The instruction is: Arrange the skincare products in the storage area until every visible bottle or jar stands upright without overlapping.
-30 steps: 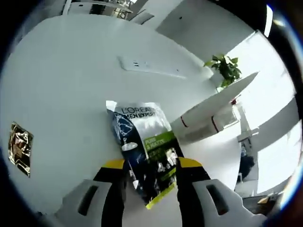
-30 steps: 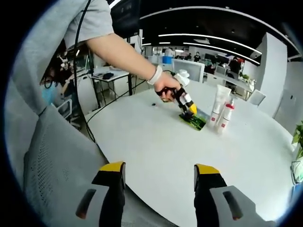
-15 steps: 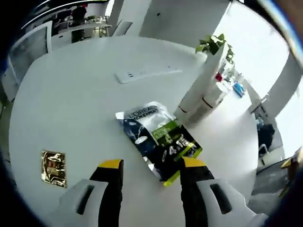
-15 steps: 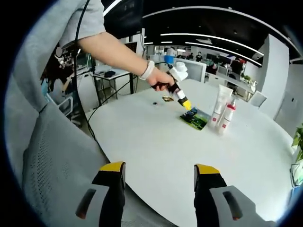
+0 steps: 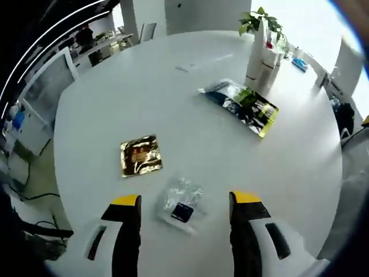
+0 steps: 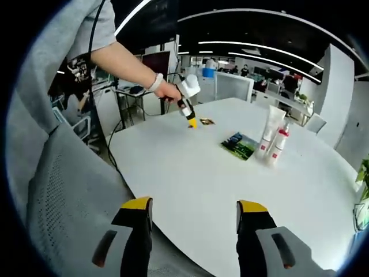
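In the left gripper view my left gripper (image 5: pixel 185 201) is open above a small clear sachet (image 5: pixel 181 205) that lies on the white round table (image 5: pixel 104 86). A gold sachet (image 5: pixel 140 156) lies just beyond it. Farther off, a dark green sachet (image 5: pixel 242 104) lies flat beside two upright white tubes (image 5: pixel 259 55). In the right gripper view my right gripper (image 6: pixel 194 205) is open and empty at the table's near edge. The left gripper (image 6: pixel 192 123), held by a hand, hovers near the gold sachet (image 6: pixel 206 121). The green sachet (image 6: pixel 239 145), a tall white tube (image 6: pixel 270 131) and a red-capped bottle (image 6: pixel 279 144) stand to its right.
A grey mesh chair back (image 6: pixel 63 202) stands close at the left of the right gripper. A power strip (image 5: pixel 204 62) lies on the table's far side, and a potted plant (image 5: pixel 256 17) stands behind the tubes. Desks and chairs surround the table.
The left gripper has let go of the dark green sachet, which now lies flat by the tubes, and has drawn back over the clear sachet. The right gripper has stayed put.
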A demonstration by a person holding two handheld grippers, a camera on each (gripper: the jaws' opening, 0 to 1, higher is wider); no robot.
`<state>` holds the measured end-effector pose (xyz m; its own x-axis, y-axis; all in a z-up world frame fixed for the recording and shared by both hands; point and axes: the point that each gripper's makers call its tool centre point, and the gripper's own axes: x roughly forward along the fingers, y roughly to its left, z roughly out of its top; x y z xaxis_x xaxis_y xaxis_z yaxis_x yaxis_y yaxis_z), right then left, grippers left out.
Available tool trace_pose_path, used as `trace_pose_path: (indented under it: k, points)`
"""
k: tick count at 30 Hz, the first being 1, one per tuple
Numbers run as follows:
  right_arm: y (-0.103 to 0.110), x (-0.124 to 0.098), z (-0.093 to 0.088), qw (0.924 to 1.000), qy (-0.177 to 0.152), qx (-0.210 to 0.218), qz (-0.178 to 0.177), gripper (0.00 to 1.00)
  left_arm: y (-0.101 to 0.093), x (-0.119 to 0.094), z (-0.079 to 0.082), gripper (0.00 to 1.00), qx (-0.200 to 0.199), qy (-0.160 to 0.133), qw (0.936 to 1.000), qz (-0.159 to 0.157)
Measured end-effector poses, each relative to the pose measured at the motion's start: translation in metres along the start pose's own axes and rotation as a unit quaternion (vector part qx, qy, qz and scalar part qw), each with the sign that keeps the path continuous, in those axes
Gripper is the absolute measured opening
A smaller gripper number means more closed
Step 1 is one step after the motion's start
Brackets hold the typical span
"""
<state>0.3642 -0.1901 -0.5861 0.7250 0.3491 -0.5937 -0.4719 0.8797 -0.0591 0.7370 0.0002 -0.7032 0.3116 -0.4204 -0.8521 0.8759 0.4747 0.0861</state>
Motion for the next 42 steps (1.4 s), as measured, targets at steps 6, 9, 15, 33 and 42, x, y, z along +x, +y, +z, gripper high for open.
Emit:
trace_pose_path:
  k: [6,9,15,33,42]
  points:
    - [0.003,0.001,-0.001,1.0000,0.003,-0.002,0.008,0.56,0.000,0.009,-0.010,0.57,0.055,0.011,0.9984,-0.014]
    - [0.004,0.001,-0.001,0.9999,0.003,-0.001,0.009,0.56,0.004,0.012,-0.011,0.56,-0.025,0.016,0.9996,0.002]
    - [0.005,0.002,-0.002,0.9999,0.007,-0.001,0.013,0.56,0.012,0.019,-0.010,0.62,-0.245,-0.003,0.9671,0.069]
    - [0.015,0.005,-0.006,0.9990,0.019,0.000,0.040,0.54,-0.011,0.019,-0.004,0.45,-0.316,-0.028,0.9351,0.158]
    - [0.019,0.006,-0.010,0.9985,0.027,0.000,0.048,0.54,-0.012,0.014,-0.003,0.37,-0.307,-0.067,0.9340,0.170]
